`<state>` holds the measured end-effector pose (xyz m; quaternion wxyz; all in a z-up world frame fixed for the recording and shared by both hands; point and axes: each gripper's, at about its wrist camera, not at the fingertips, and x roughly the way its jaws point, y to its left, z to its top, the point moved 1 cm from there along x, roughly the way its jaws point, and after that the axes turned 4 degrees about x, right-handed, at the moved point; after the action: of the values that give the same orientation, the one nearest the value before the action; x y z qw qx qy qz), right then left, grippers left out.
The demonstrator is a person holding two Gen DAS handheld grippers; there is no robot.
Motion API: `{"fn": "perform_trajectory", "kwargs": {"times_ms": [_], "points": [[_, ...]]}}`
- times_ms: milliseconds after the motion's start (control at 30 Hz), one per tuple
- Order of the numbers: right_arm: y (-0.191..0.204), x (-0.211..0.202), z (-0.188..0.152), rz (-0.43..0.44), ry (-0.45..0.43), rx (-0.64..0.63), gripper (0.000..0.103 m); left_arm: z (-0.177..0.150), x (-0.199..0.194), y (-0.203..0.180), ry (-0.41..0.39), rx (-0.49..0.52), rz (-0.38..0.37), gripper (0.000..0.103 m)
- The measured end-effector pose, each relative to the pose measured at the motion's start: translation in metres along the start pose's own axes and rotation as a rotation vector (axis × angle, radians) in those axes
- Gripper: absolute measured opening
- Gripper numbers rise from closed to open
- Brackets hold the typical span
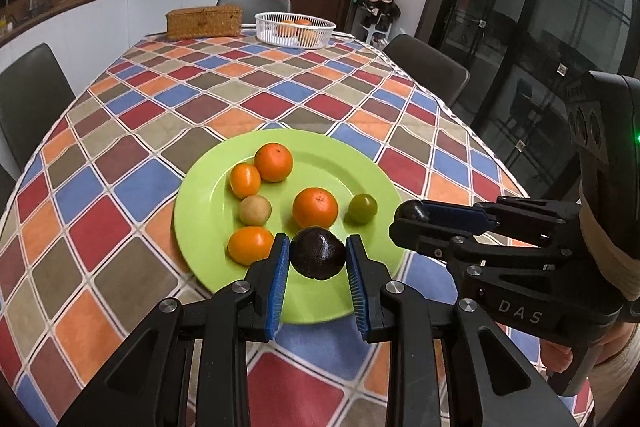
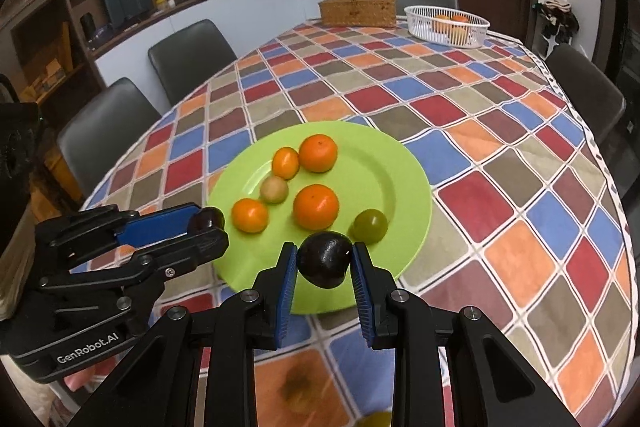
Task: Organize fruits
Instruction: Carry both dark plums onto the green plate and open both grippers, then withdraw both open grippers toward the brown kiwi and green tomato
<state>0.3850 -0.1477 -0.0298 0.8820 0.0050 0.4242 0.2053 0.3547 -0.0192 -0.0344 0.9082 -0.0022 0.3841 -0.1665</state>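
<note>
A green plate [image 1: 368,163] [image 2: 400,163] holds several oranges [image 1: 315,207] [image 2: 316,207], a tan fruit [image 1: 255,211] [image 2: 274,189] and a green fruit [image 1: 362,209] [image 2: 370,225]. My left gripper [image 1: 318,259] is shut on a dark plum [image 1: 318,257] above the plate's near edge; it also shows in the right wrist view [image 2: 206,223]. My right gripper [image 2: 325,261] is shut on another dark plum [image 2: 325,261] above the plate's near edge; it also shows in the left wrist view [image 1: 412,213].
A white basket [image 1: 295,29] [image 2: 446,21] with oranges and a wicker box [image 1: 204,22] [image 2: 358,11] stand at the table's far end. Dark chairs [image 1: 30,99] [image 2: 188,55] surround the checkered tablecloth [image 1: 280,87].
</note>
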Motion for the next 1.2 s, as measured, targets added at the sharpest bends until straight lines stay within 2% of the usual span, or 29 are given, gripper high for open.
{"fn": "perform_trajectory", "kwargs": {"times_ms": [333, 433, 633, 1067, 1133, 1200], "points": [[-0.008, 0.024, 0.007, -0.002, 0.047, 0.001, 0.029, 0.003, 0.02, 0.007, 0.022, 0.027, 0.023, 0.029], [-0.01, 0.025, 0.007, -0.001, 0.055, 0.016, 0.029, 0.002, 0.019, 0.009, 0.014, 0.027, 0.055, 0.029], [-0.009, 0.018, 0.005, -0.015, 0.042, 0.014, 0.029, -0.001, 0.01, 0.006, 0.014, 0.043, 0.07, 0.032], [0.012, -0.048, -0.002, -0.037, -0.084, -0.051, 0.03, -0.006, -0.05, -0.018, -0.058, 0.099, 0.097, 0.035], [0.014, -0.058, -0.005, -0.041, -0.103, -0.058, 0.032, -0.006, -0.06, -0.024, -0.072, 0.111, 0.1, 0.037], [0.017, -0.072, -0.008, -0.048, -0.128, -0.069, 0.035, -0.006, -0.067, -0.029, -0.082, 0.119, 0.097, 0.044]]}}
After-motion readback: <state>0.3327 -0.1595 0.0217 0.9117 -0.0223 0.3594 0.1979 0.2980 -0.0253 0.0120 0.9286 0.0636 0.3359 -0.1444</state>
